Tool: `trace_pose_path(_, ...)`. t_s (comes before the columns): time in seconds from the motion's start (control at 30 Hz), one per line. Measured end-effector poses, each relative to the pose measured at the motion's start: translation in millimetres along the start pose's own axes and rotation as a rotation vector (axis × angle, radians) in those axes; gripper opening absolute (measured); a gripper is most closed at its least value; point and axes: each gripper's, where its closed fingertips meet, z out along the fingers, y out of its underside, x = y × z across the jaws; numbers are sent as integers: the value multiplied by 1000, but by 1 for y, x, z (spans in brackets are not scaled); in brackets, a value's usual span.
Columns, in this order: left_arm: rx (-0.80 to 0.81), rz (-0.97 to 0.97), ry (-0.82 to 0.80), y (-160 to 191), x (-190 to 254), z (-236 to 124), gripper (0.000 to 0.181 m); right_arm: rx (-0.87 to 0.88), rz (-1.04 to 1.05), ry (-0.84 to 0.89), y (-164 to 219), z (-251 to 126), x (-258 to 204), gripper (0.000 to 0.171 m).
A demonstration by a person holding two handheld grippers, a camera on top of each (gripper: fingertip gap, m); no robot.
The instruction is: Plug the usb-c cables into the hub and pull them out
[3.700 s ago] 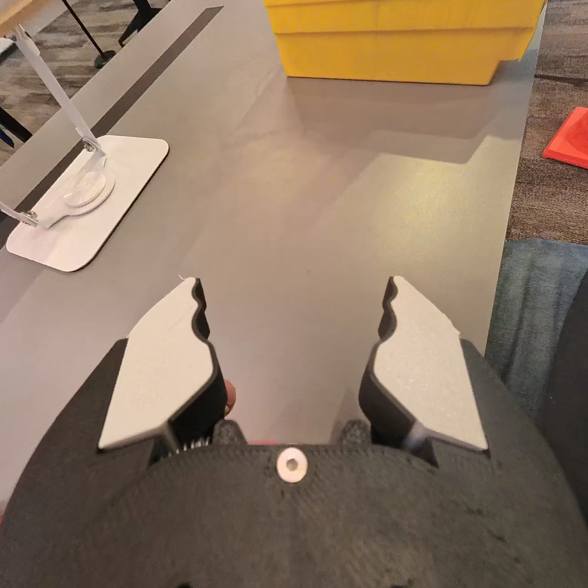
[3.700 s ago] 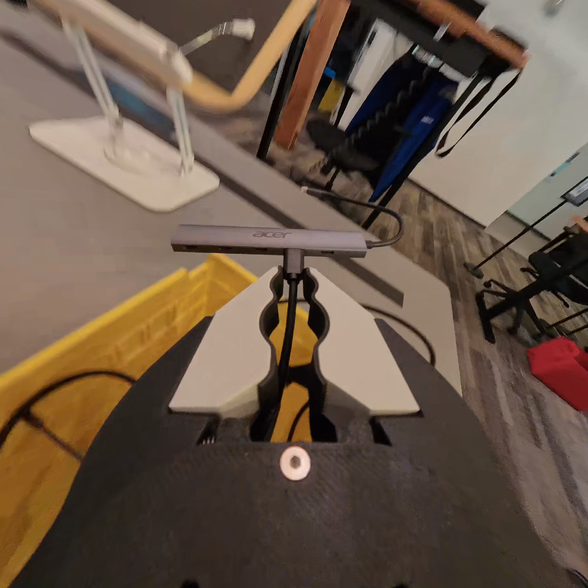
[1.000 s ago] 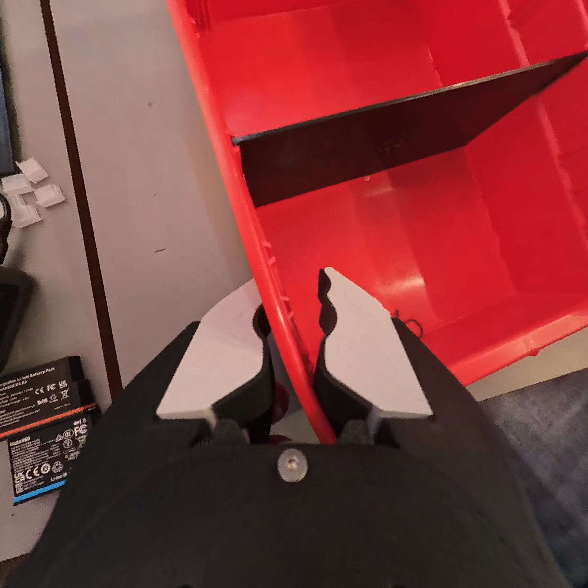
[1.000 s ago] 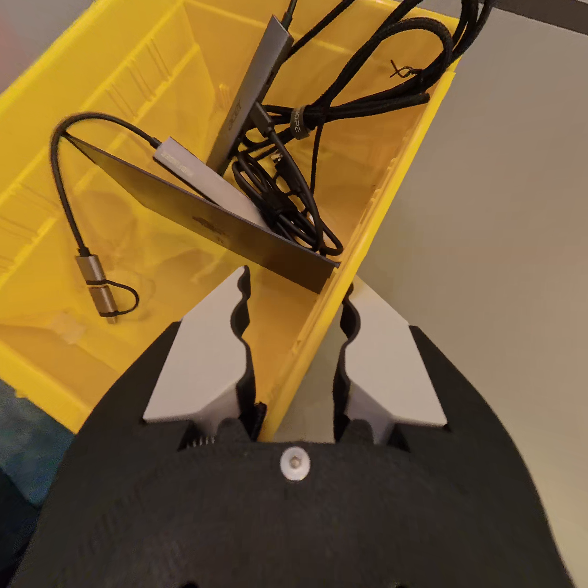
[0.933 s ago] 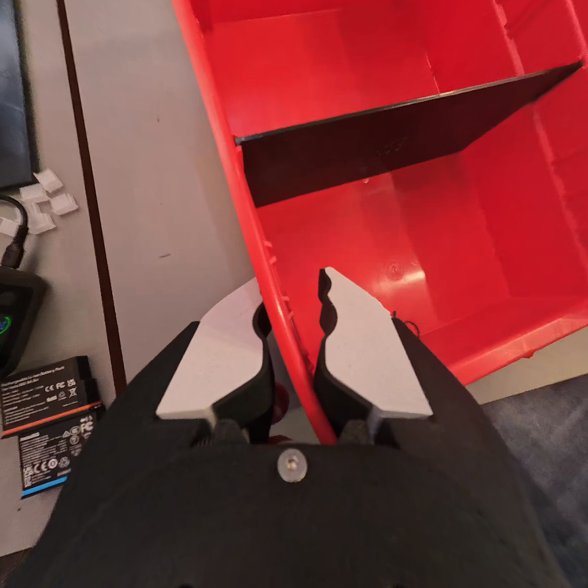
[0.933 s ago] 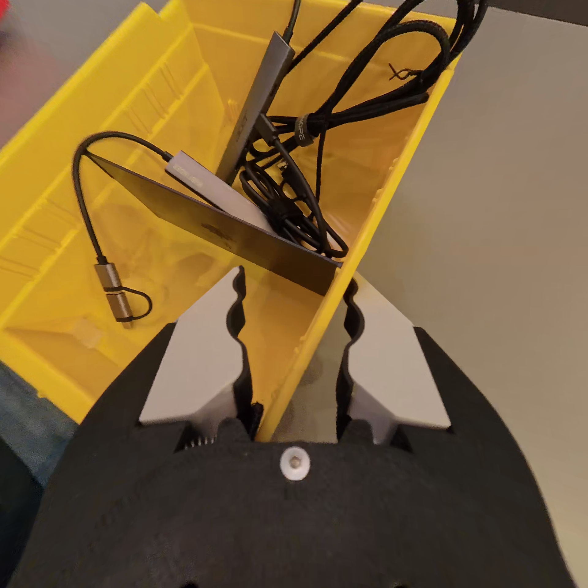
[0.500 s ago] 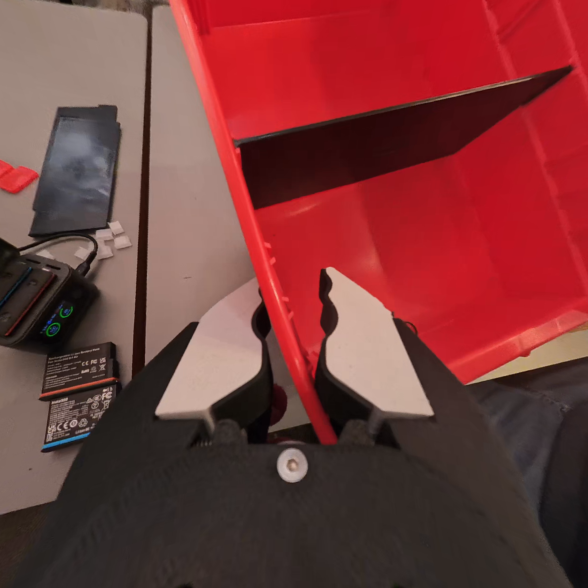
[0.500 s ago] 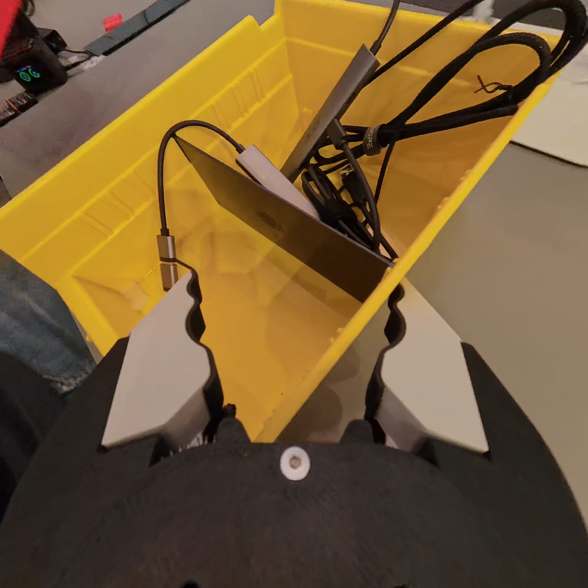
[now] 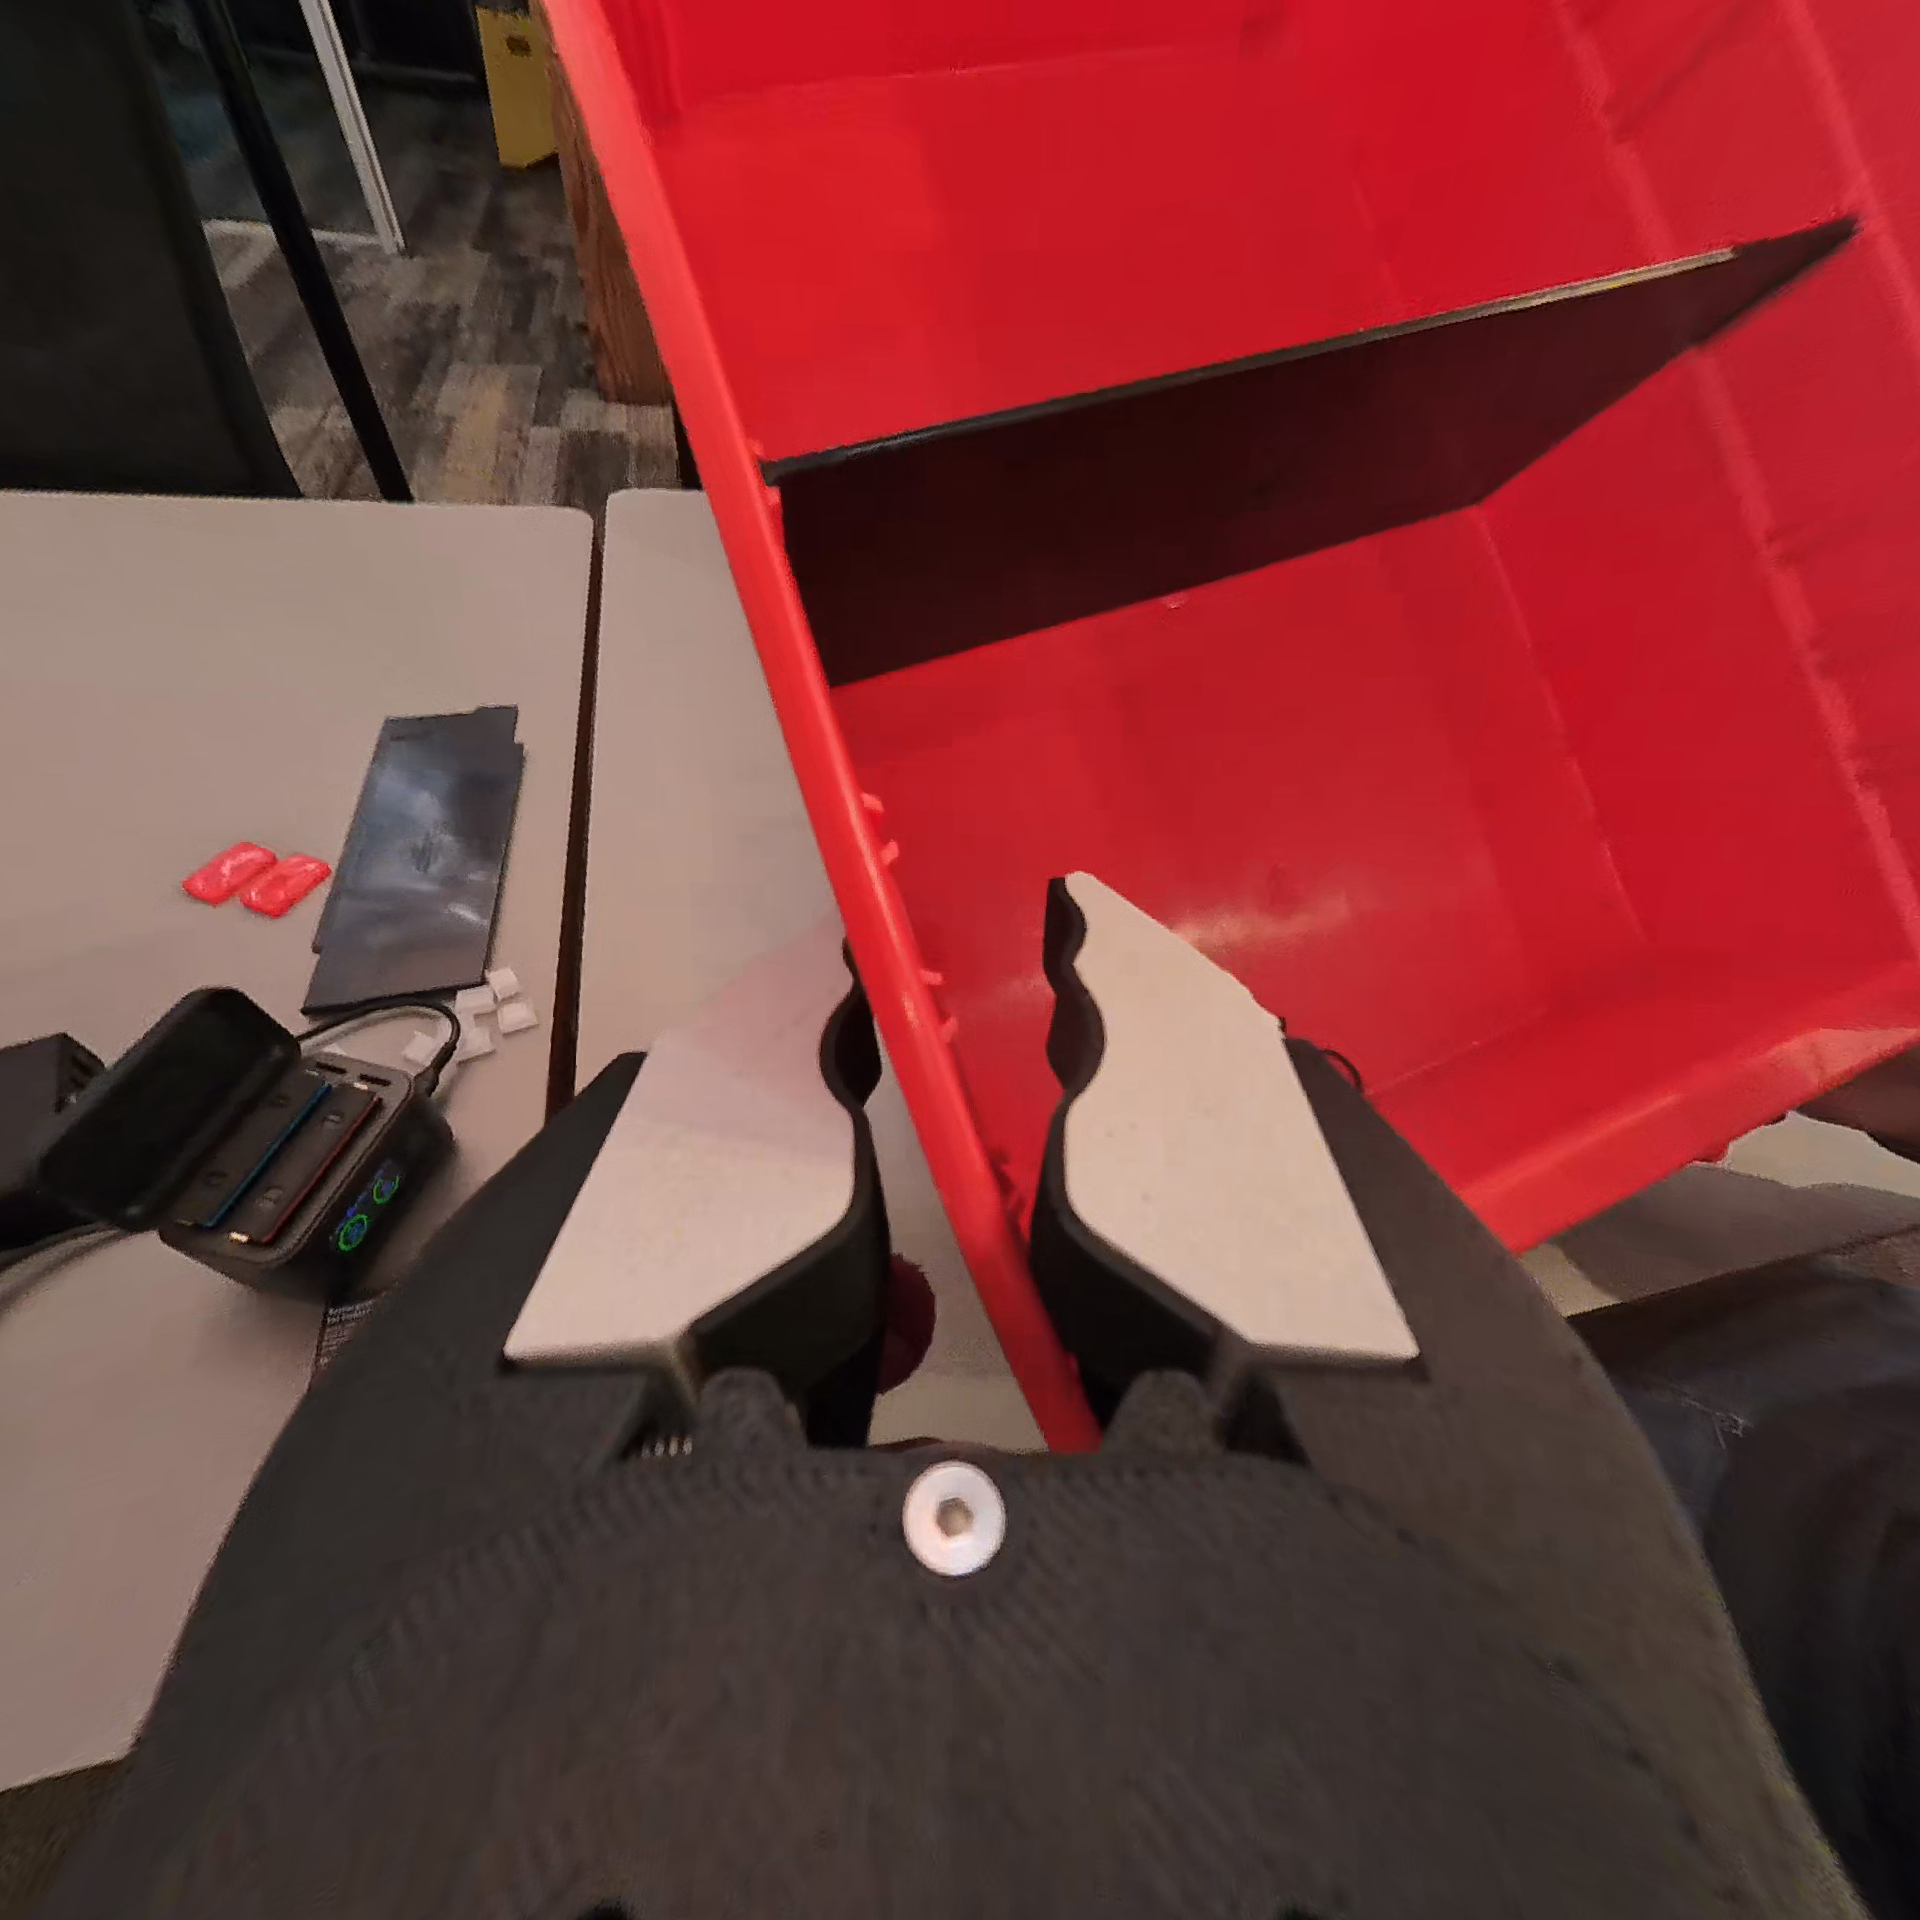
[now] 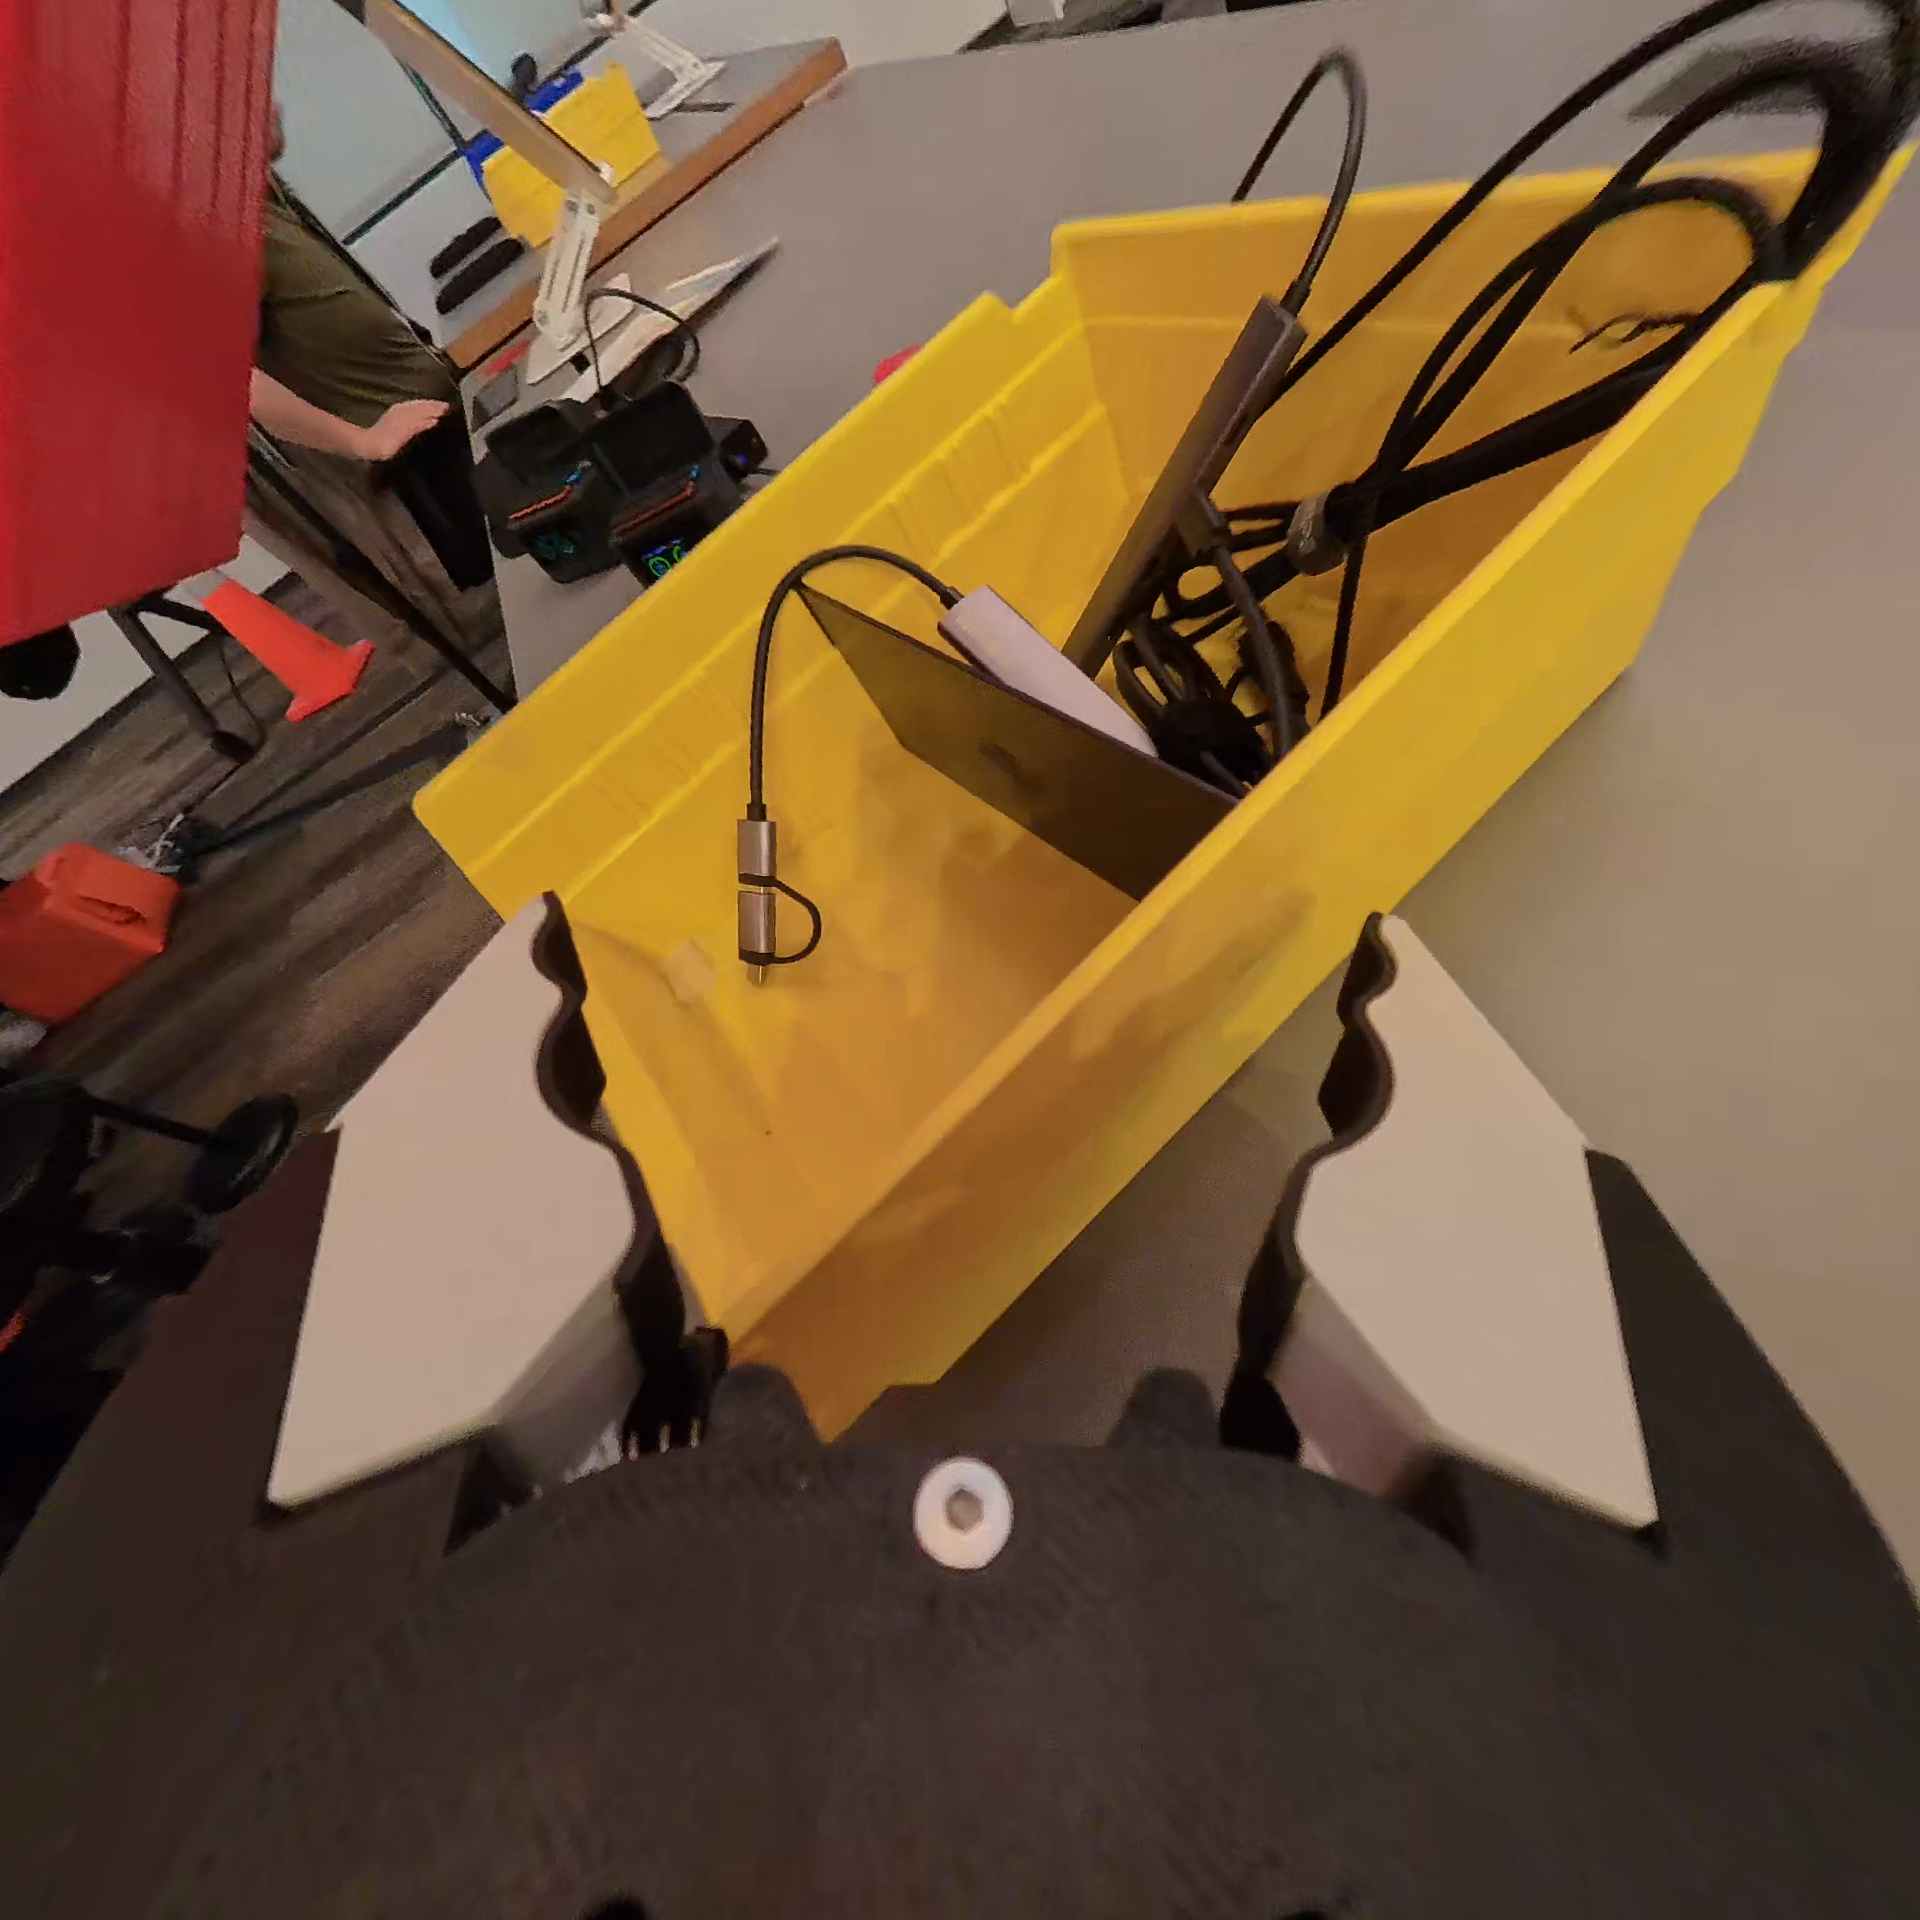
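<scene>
Left wrist view shows the left gripper clamped on the side wall of a red bin, while the right gripper gapes wide around a corner of the yellow bin holding the dark hub and tangled cables.

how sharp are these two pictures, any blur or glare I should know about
Left wrist view: the red bin is smeared by motion blur toward its upper rim, with a faint glare streak on its floor. Right wrist view: the black cables blur at top right; the yellow bin stays fairly crisp.
</scene>
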Motion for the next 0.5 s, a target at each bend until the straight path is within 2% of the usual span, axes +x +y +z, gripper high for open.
trace_pose_path(0.1,12,31,27,-11,25,4,29,42,-100,36,-11,-19,1,137)
trace_pose_path(0.2,16,67,92,-18,66,25,29,131,-167,85,-28,-63,11,133)
trace_pose_path(0.37,-47,129,194,-12,155,85,29,327,-218,48,-50,-165,2,121)
trace_pose_path(0.43,-87,153,233,-5,194,112,30,397,-220,108,-48,-210,9,104)
trace_pose_path(0.5,-114,182,277,3,236,139,31,475,-193,168,-43,-255,17,101)
